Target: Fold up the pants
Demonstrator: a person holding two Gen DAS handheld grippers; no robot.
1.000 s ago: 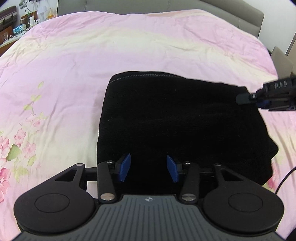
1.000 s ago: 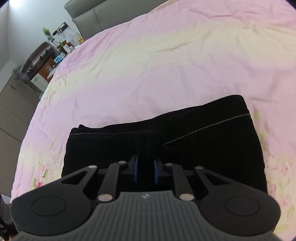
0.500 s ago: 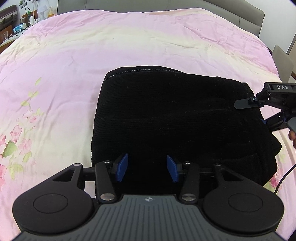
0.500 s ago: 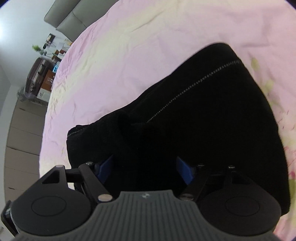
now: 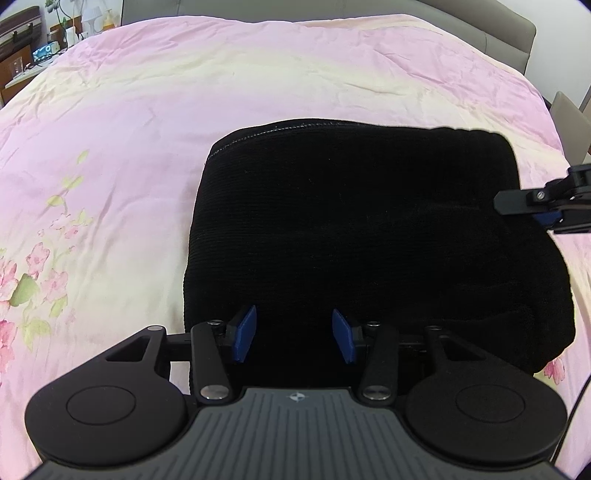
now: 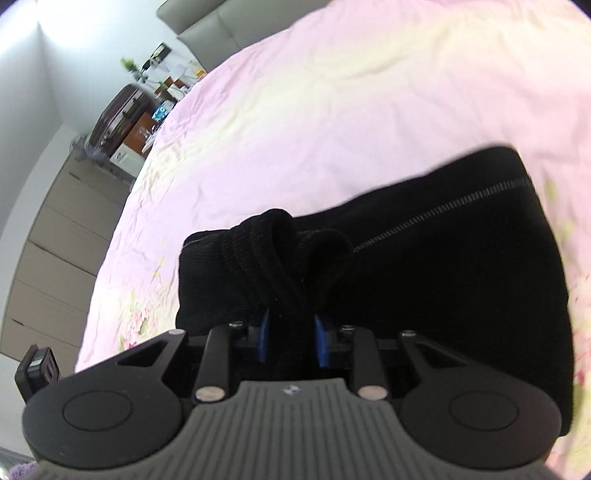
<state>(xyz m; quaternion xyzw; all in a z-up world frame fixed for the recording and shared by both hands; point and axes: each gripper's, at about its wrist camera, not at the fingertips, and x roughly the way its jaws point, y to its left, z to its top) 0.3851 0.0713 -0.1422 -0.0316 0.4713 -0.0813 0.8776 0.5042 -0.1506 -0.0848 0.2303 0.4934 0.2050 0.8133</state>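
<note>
The black pants lie folded in a thick rectangular bundle on the pink floral bedspread. My left gripper is open and empty, with its blue pads over the bundle's near edge. My right gripper is shut on a bunched ridge of the pants at their end. It holds the cloth pinched up between its blue pads. It also shows in the left wrist view at the bundle's right edge.
The bedspread spreads wide around the pants. A grey headboard runs along the far side. A dark suitcase and cluttered shelves stand beyond the bed's far left. Grey drawers line the wall.
My right gripper was shut one second ago, opened wide over the pants' end, and has now shut on a bunch of cloth. The left gripper stayed open and drew slightly closer.
</note>
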